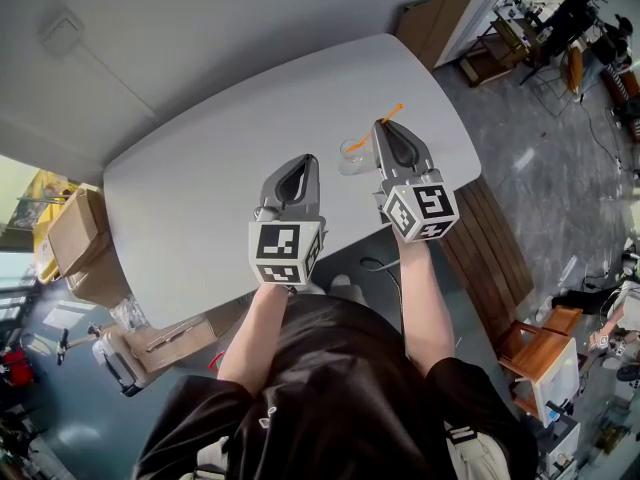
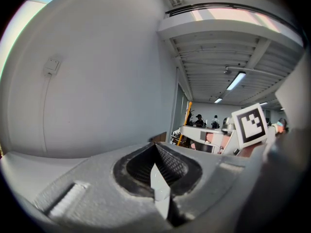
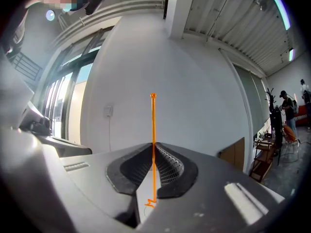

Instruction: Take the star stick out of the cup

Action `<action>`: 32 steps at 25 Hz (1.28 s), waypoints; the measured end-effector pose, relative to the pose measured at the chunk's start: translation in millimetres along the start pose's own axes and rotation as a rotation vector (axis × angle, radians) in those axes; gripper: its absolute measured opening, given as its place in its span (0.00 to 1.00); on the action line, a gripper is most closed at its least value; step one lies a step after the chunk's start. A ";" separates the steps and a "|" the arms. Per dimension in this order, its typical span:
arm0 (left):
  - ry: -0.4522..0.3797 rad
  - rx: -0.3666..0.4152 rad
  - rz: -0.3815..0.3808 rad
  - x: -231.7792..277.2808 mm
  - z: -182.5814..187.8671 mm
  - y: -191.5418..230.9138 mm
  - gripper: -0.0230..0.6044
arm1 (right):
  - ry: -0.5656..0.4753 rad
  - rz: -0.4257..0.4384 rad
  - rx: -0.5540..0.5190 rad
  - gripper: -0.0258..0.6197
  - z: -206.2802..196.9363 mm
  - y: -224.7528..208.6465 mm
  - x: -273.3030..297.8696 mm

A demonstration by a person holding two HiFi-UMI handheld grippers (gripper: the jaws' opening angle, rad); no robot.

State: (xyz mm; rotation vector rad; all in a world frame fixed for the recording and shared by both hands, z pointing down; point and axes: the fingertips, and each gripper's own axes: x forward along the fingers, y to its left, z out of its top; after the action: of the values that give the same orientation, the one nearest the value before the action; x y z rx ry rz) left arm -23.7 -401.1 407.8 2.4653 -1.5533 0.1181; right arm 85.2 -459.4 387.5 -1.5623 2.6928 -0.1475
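Observation:
My right gripper is shut on a thin orange star stick, which slants across the jaws above the grey table. In the right gripper view the stick stands upright between the closed jaws of that gripper, its zigzag star end low behind them. A small clear cup stands on the table just left of this gripper, under the stick's lower end. Whether that end is still inside the cup I cannot tell. My left gripper hovers to the left, shut on nothing.
The table's near edge runs close under my arms. Cardboard boxes stand on the floor at the left. A wooden slatted bench and a wooden chair are at the right. A brown board leans beyond the table's far corner.

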 end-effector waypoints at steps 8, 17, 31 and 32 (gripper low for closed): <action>-0.009 -0.002 -0.023 -2.6 1.5 -9.5 0.04 | -0.047 0.002 -0.044 0.07 36.0 12.7 -18.5; -0.001 -0.004 -0.044 -8.0 -2.7 -18.6 0.04 | -0.038 -0.013 -0.024 0.07 35.9 22.7 -47.5; 0.005 -0.016 -0.046 -18.2 -8.4 -18.5 0.04 | 0.012 -0.061 -0.012 0.07 13.8 27.4 -95.9; 0.005 -0.015 -0.046 -18.4 -8.4 -19.0 0.04 | 0.016 -0.059 -0.014 0.07 12.1 27.8 -95.8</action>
State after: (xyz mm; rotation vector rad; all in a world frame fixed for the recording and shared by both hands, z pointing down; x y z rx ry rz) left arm -14.2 -375.1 409.8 2.4850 -1.4887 0.1041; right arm 109.7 -363.4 370.3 -1.6530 2.6663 -0.1440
